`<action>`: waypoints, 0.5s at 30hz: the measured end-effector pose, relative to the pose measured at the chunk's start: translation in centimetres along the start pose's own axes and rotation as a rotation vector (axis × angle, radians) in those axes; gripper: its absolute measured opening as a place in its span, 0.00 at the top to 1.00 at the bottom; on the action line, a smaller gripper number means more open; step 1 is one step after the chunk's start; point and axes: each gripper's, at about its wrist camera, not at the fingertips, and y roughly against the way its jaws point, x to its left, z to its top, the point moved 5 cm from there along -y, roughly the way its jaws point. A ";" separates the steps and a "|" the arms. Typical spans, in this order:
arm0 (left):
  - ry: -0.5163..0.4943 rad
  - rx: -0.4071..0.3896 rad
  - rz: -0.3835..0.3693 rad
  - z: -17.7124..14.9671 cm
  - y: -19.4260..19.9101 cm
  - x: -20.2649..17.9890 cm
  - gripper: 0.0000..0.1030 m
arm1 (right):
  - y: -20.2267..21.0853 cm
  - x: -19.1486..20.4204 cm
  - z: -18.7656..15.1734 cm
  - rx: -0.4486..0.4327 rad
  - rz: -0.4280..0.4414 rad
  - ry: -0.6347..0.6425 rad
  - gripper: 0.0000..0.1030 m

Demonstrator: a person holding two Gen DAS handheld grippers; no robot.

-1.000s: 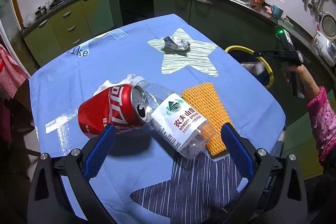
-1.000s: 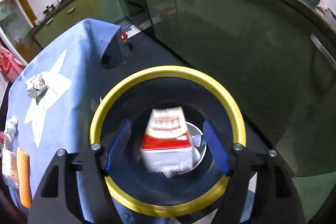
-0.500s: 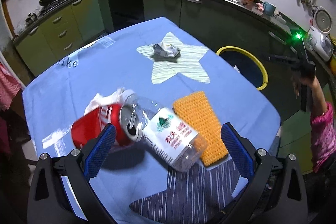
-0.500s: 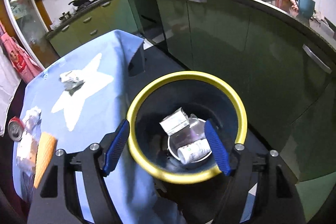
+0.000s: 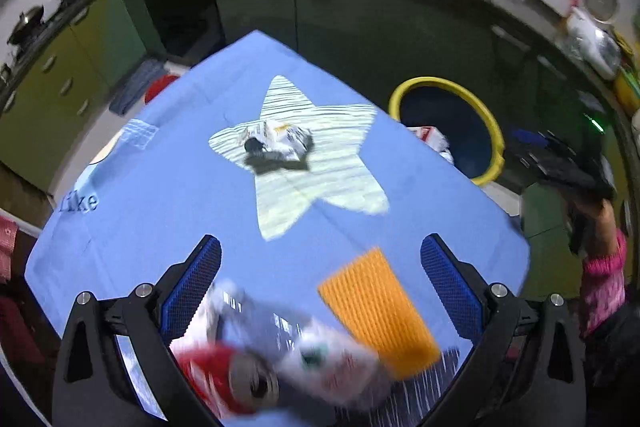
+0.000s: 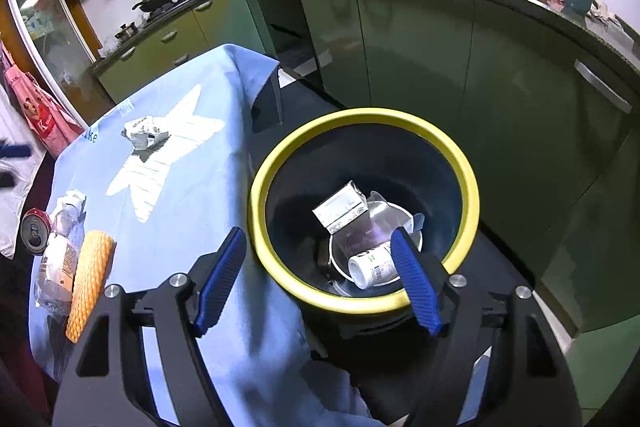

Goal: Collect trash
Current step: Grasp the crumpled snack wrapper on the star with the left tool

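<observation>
Indoor light was cool and fairly dim. The left wrist view was smeared with motion blur, worst at the red can [image 5: 224, 379] and bottle [image 5: 320, 359] just below the left tool [image 5: 320, 283]. The right view stayed sharp, edges bowed and dark-cornered.

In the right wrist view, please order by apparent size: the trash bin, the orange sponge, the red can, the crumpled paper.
1. trash bin, clearly the largest.
2. orange sponge.
3. crumpled paper.
4. red can, though only its end shows, so places 3 and 4 are uncertain.
</observation>
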 end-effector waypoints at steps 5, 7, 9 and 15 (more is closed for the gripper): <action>0.009 0.079 0.033 5.5 -6.0 0.8 0.04 | -0.6 0.1 -0.2 0.015 0.006 0.005 0.31; 0.041 0.115 0.078 7.2 -8.6 2.2 0.04 | -0.8 0.1 -0.2 0.024 0.006 0.007 0.31; 0.056 0.152 0.097 8.0 -10.6 3.2 0.04 | -1.0 0.1 -0.4 0.033 0.009 0.014 0.31; 0.077 0.243 0.125 8.4 -15.0 4.7 0.04 | -1.6 -0.1 -0.5 0.046 0.017 0.011 0.31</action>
